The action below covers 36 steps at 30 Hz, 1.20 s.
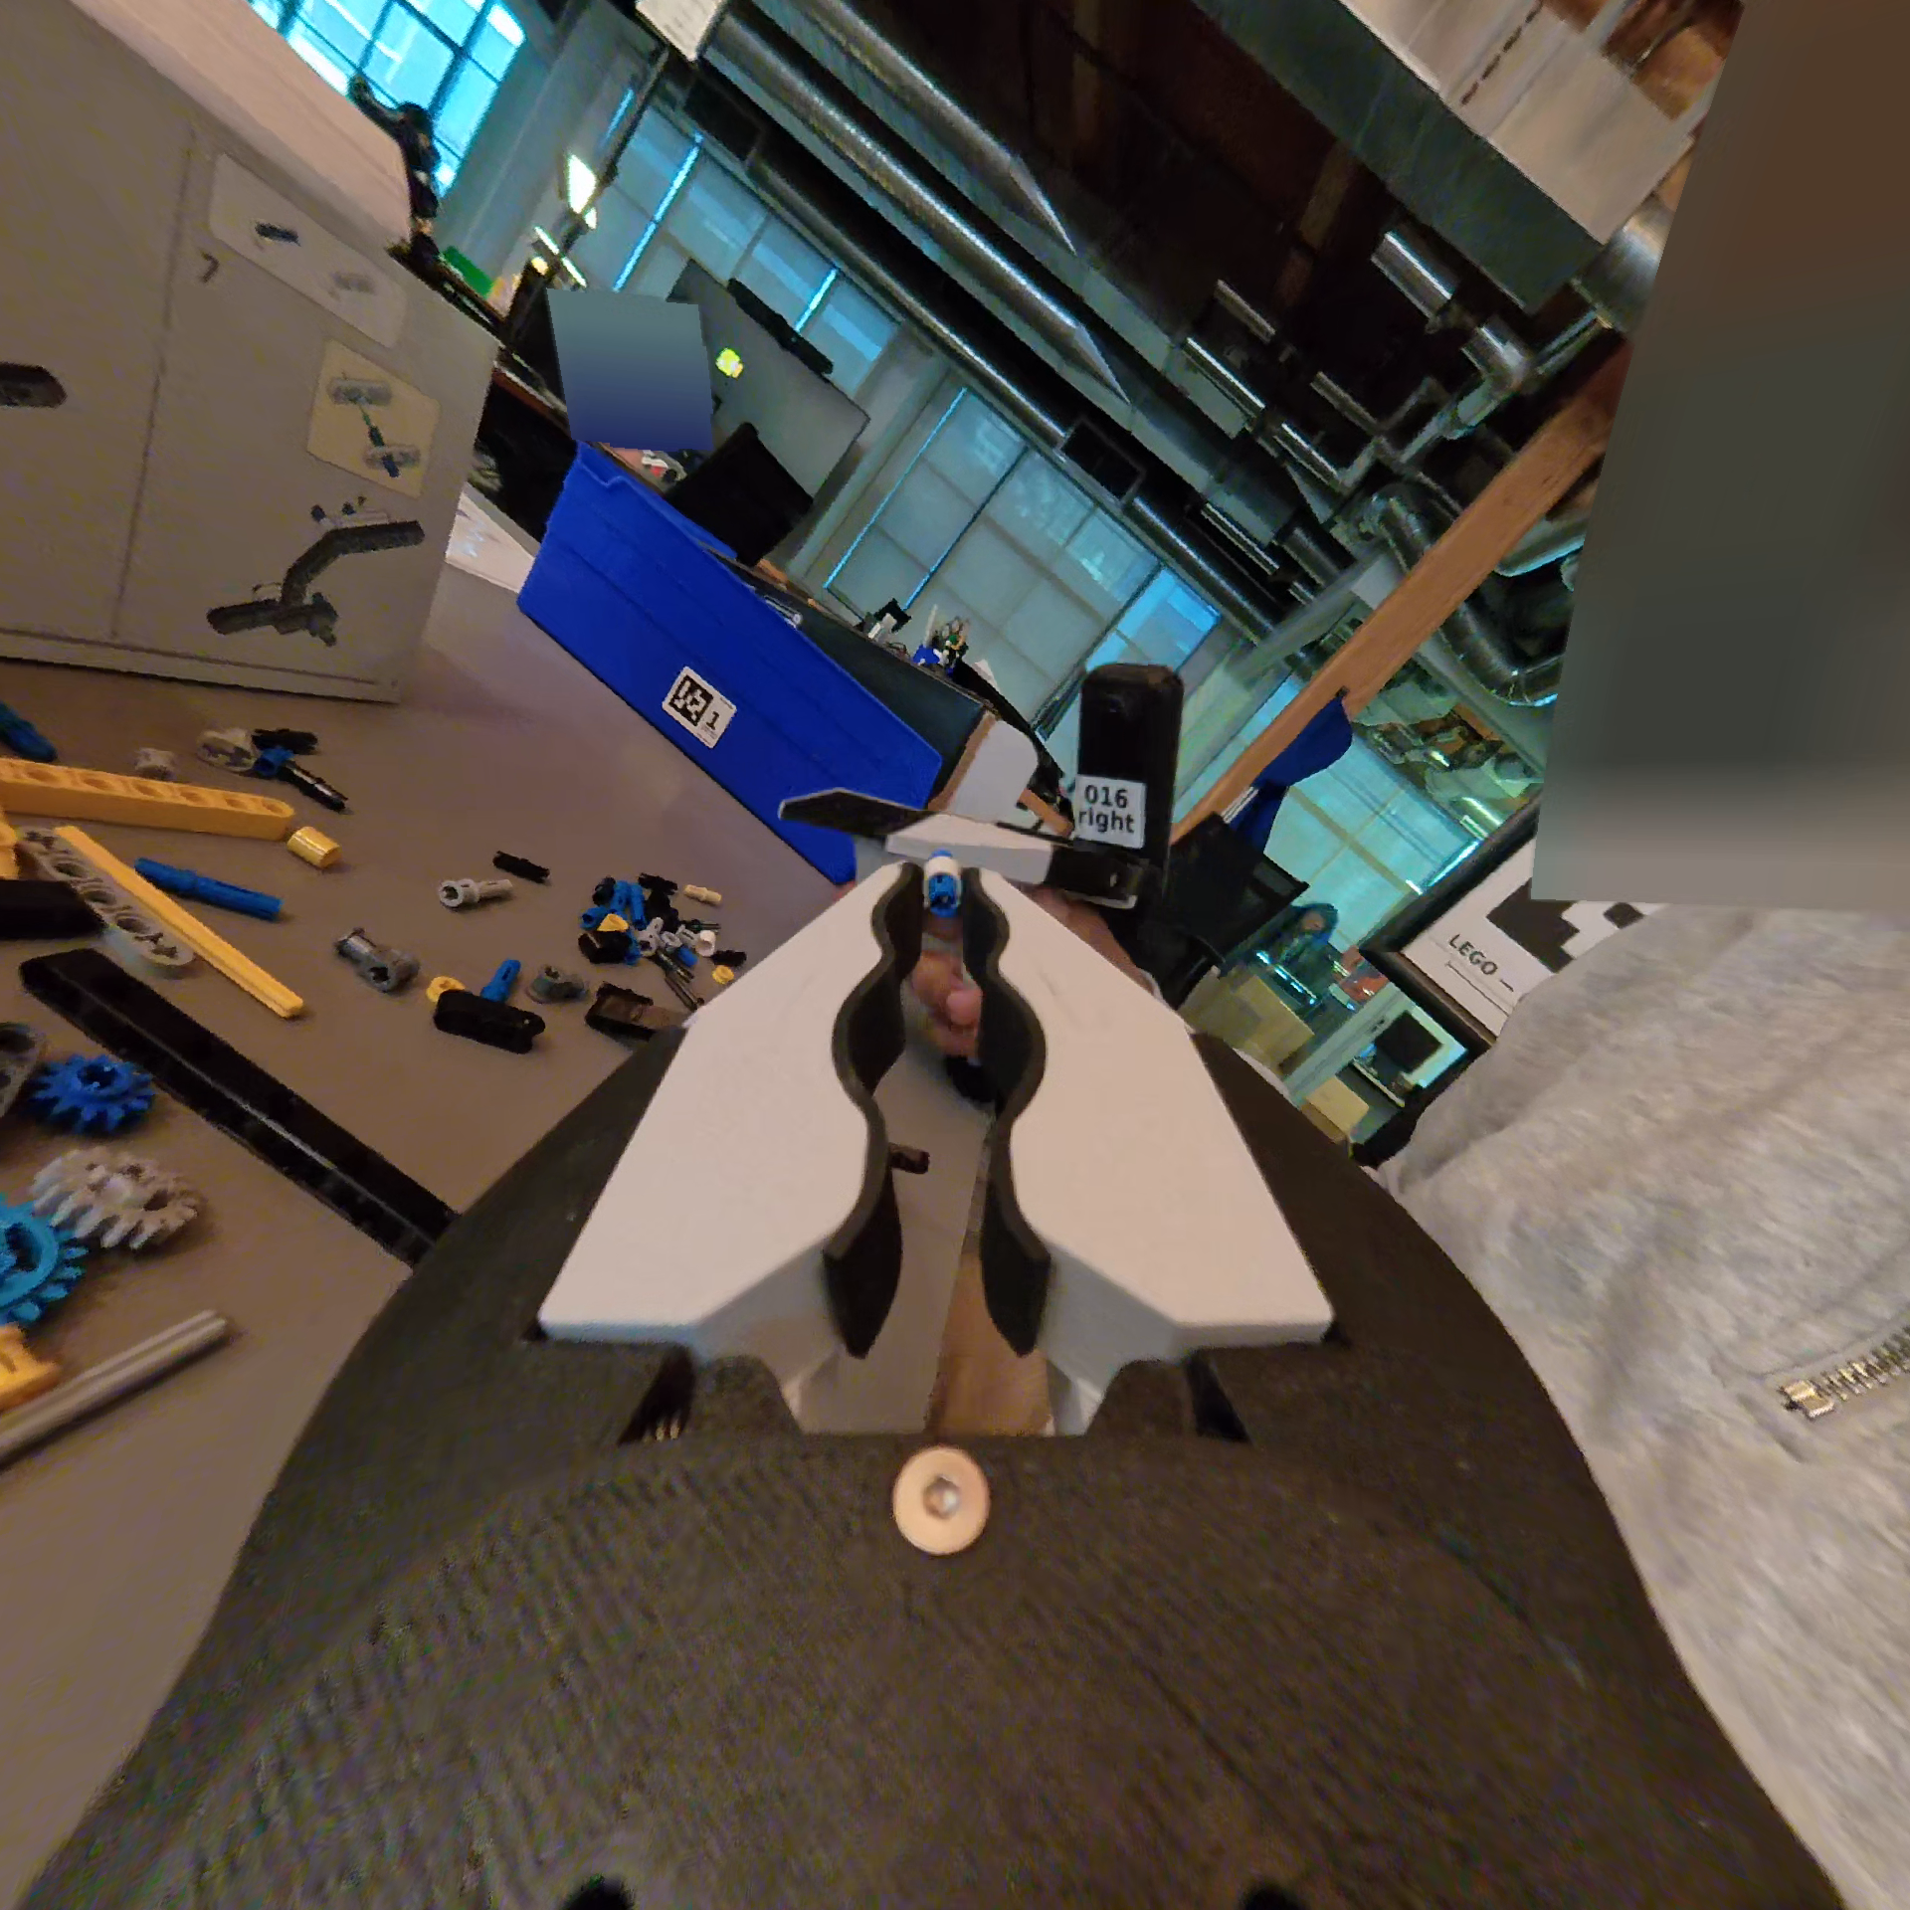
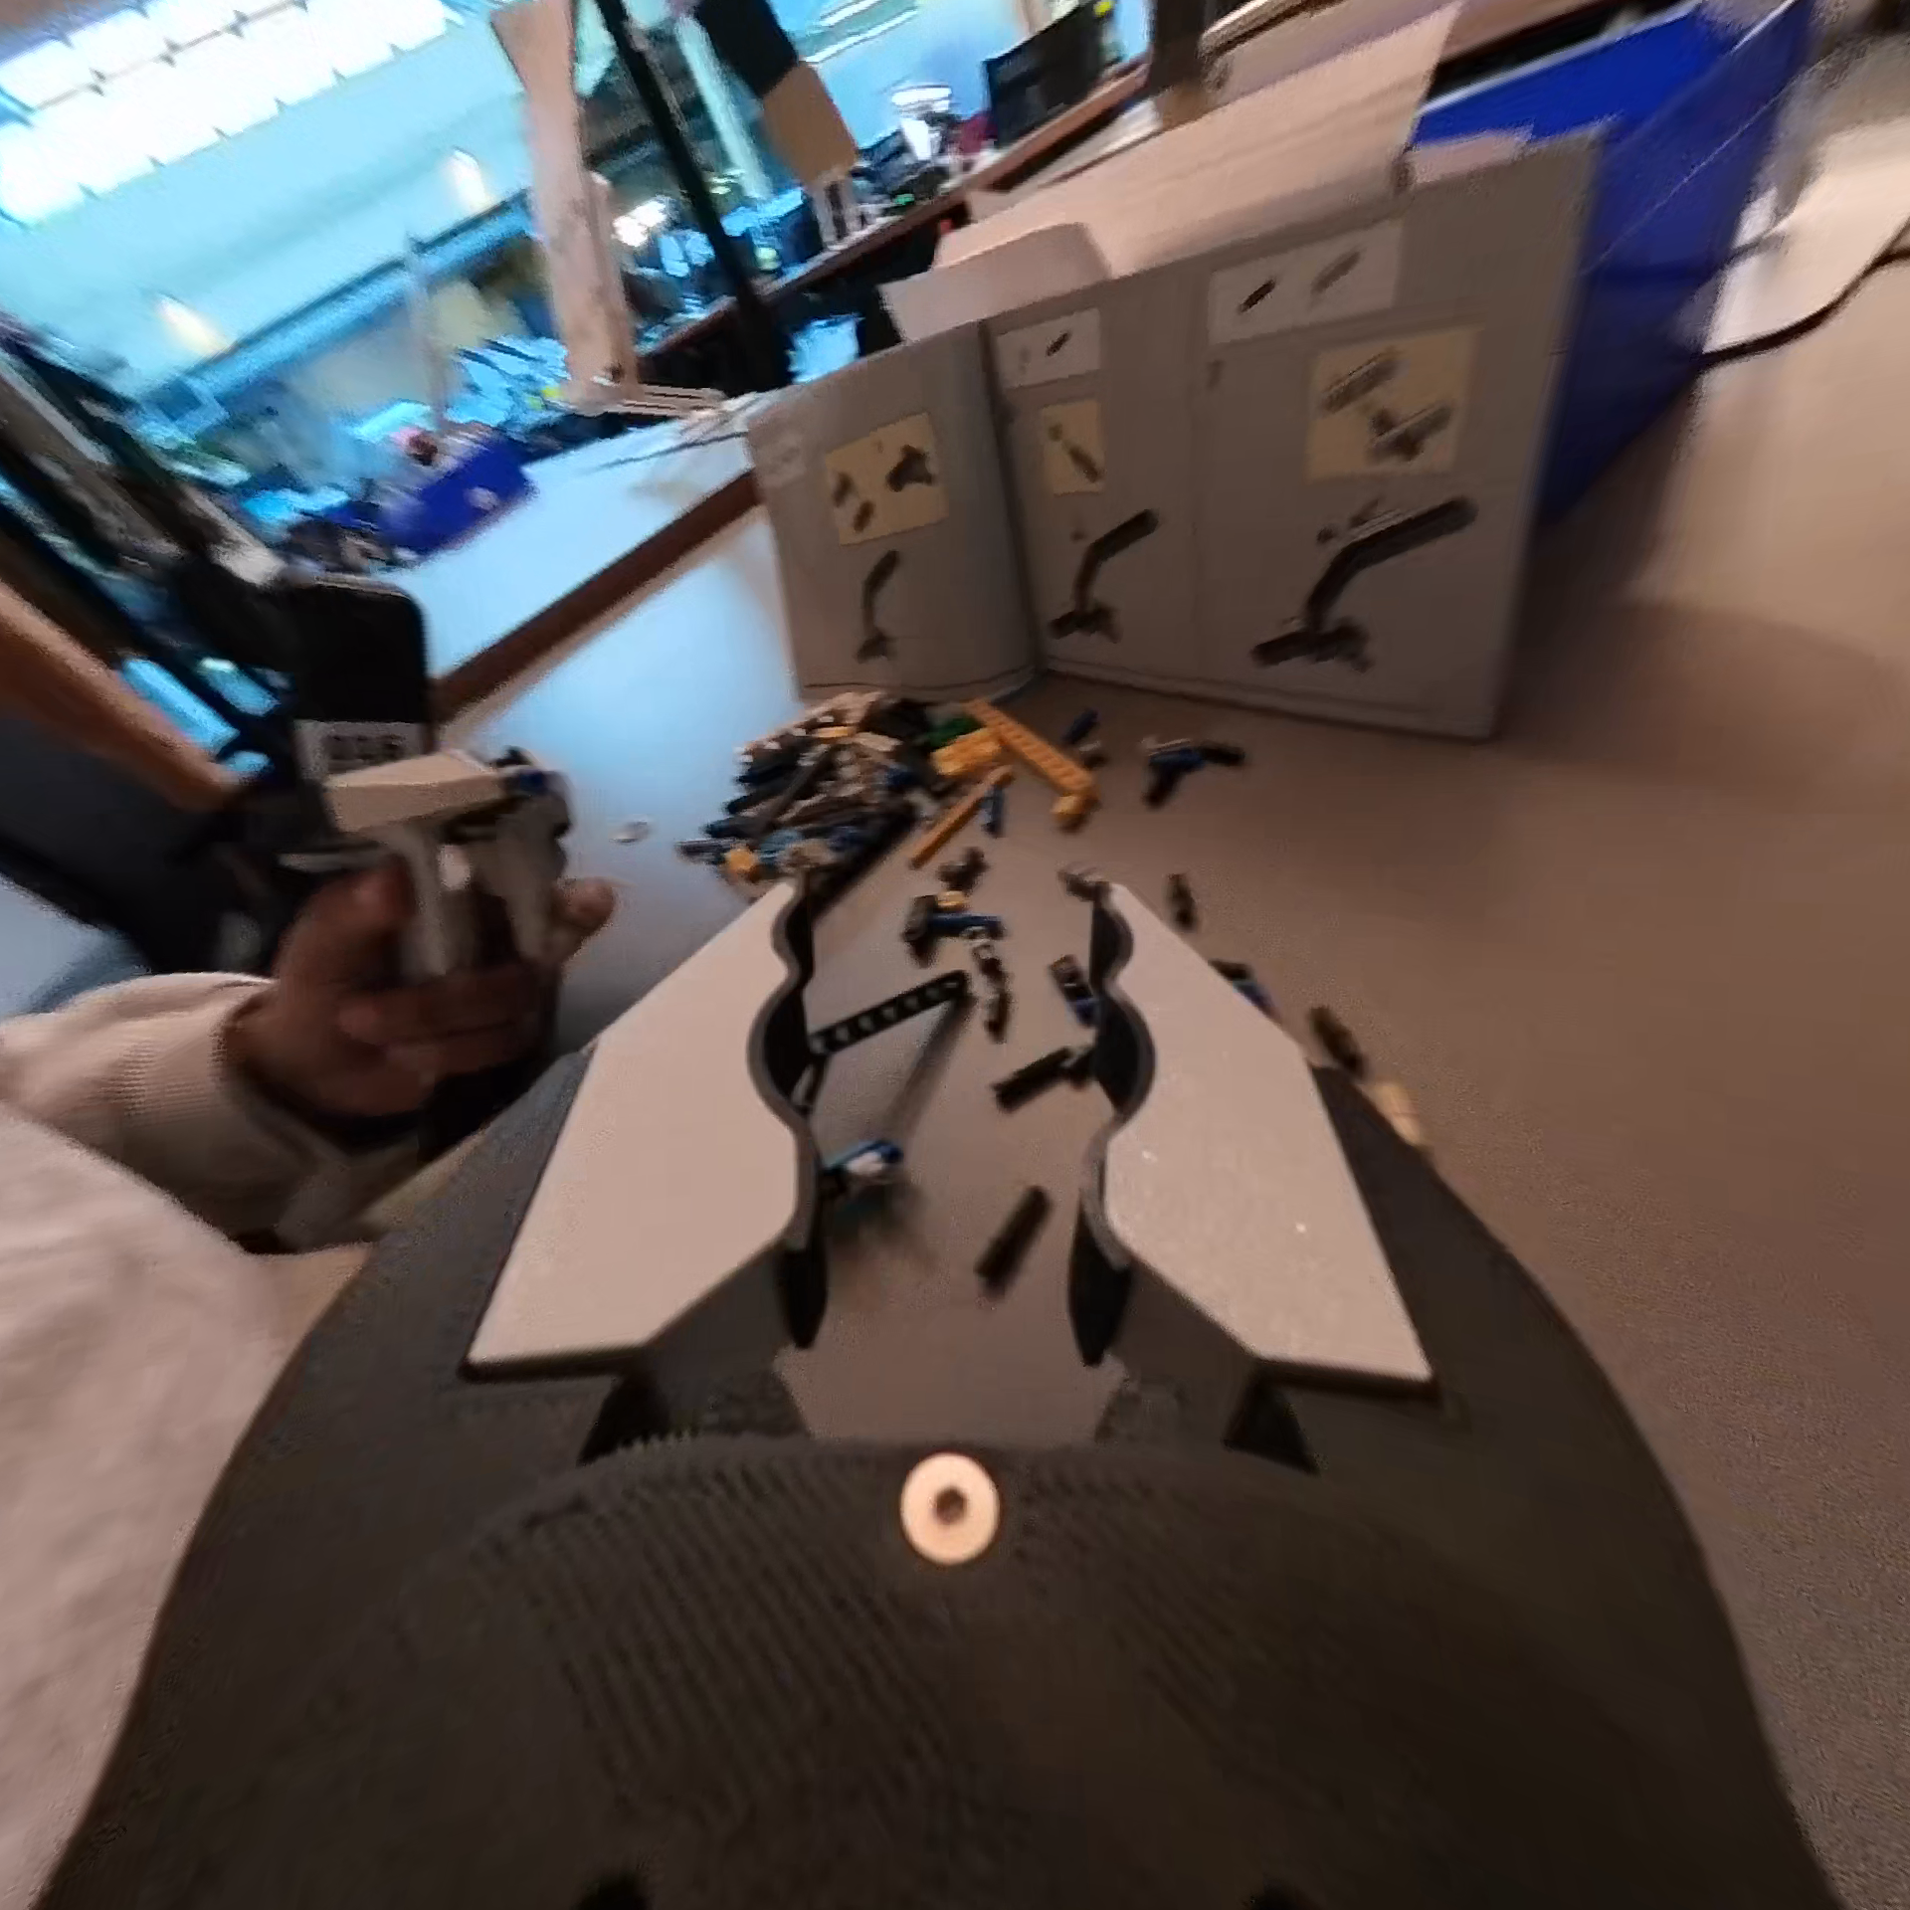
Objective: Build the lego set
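My left gripper (image 1: 937, 915) is shut on a small blue and white pin (image 1: 941, 876), pinched at its fingertips and held up above the table. My right gripper (image 2: 946, 904) is open and empty, low over the grey table (image 2: 1499, 982), with loose black pieces and a black holed beam (image 2: 894, 1018) showing between its fingers. The right gripper also shows in the left wrist view (image 1: 992, 827), just beyond the pin. The left gripper shows in the right wrist view (image 2: 455, 827), held by a hand at the left. The right wrist view is blurred.
Loose Lego lies on the table: a yellow beam (image 1: 145, 796), a long black beam (image 1: 227, 1085), blue gears (image 1: 93, 1090), a grey gear (image 1: 114, 1199), small pins (image 1: 651, 930). An instruction booklet (image 2: 1137, 496) stands behind the pile (image 2: 848, 775). A blue bin (image 1: 703, 661) sits beyond.
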{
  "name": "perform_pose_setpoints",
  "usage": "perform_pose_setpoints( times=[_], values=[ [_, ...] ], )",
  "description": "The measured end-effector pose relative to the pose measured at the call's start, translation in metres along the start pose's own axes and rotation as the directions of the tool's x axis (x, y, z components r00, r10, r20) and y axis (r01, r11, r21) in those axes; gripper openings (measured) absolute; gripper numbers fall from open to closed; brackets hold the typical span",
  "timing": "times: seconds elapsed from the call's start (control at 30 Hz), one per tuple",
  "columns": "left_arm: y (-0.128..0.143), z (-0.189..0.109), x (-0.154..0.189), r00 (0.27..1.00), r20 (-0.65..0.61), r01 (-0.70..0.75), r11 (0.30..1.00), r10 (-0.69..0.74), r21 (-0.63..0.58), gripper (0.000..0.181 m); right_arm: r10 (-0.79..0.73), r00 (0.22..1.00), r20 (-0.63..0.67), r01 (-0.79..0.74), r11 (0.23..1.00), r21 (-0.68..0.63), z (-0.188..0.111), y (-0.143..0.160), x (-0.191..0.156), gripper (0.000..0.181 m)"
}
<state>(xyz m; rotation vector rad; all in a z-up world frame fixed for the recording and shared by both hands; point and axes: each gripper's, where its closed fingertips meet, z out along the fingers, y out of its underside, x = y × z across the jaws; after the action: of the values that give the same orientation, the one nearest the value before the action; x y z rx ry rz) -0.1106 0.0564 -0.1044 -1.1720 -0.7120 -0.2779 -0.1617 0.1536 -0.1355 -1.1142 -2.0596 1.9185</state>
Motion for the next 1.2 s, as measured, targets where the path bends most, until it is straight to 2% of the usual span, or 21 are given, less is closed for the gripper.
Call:
perform_pose_setpoints(
  times=[0.07, 0.13, 0.23, 0.3, 0.47, 0.57, 0.73, 0.83, 0.97, 1.07, 1.2],
  values=[
    [-0.006, -0.006, -0.003, 1.0, 0.021, 0.005, 1.0, -0.005, 0.017, 0.006, 0.034, 0.998, 0.05, -0.032, 0.999, -0.044, 0.006, 0.008, -0.01, 0.053],
    [-0.01, -0.007, -0.005, 1.0, 0.027, -0.002, 1.0, 0.002, 0.008, 0.006, 0.0, 0.999, 0.054, 0.007, 0.991, -0.135, 0.013, 0.022, -0.016, 0.054],
    [-0.005, -0.007, -0.015, 0.995, 0.076, -0.061, 0.997, 0.064, -0.042, 0.006, -0.048, 0.996, 0.069, 0.063, 0.968, -0.243, 0.021, 0.041, -0.025, 0.047],
    [-0.002, -0.004, -0.015, 0.997, 0.063, -0.037, 0.998, 0.04, -0.051, 0.006, -0.041, 0.996, 0.085, 0.064, 0.953, -0.295, 0.024, 0.051, -0.032, 0.041],
    [0.004, 0.0, -0.016, 0.997, 0.064, -0.027, 0.995, 0.033, -0.097, 0.006, -0.004, 0.996, 0.093, 0.04, 0.922, -0.384, 0.029, 0.068, -0.038, 0.044],
    [0.006, 0.002, -0.017, 0.998, 0.063, -0.023, 0.994, 0.03, -0.11, 0.006, -0.039, 0.998, 0.052, 0.056, 0.916, -0.397, 0.031, 0.071, -0.034, 0.031],
    [0.01, 0.004, -0.016, 0.998, 0.061, -0.025, 0.991, 0.034, -0.134, 0.006, 0.043, 0.995, 0.087, -0.007, 0.923, -0.384, 0.032, 0.07, -0.041, 0.008],
    [0.012, 0.005, -0.014, 0.998, 0.054, -0.036, 0.989, 0.044, -0.142, 0.006, 0.12, 0.982, 0.144, -0.08, 0.964, -0.255, 0.032, 0.047, -0.048, 0.007],
    [0.014, 0.006, -0.007, 0.996, 0.032, -0.074, 0.988, 0.08, -0.137, 0.006, 0.241, 0.916, 0.321, -0.224, 0.971, -0.088, 0.023, 0.011, -0.067, 0.007],
    [0.015, 0.007, 0.001, 0.993, 0.005, -0.116, 0.985, 0.118, -0.126, 0.006, 0.232, 0.89, 0.393, -0.225, 0.972, -0.064, 0.021, 0.007, -0.08, 0.007],
    [0.017, 0.008, 0.011, 0.982, -0.026, -0.187, 0.976, 0.185, -0.116, 0.006, 0.183, 0.889, 0.419, -0.175, 0.983, -0.057, 0.023, 0.01, -0.094, 0.007]
  ],
)
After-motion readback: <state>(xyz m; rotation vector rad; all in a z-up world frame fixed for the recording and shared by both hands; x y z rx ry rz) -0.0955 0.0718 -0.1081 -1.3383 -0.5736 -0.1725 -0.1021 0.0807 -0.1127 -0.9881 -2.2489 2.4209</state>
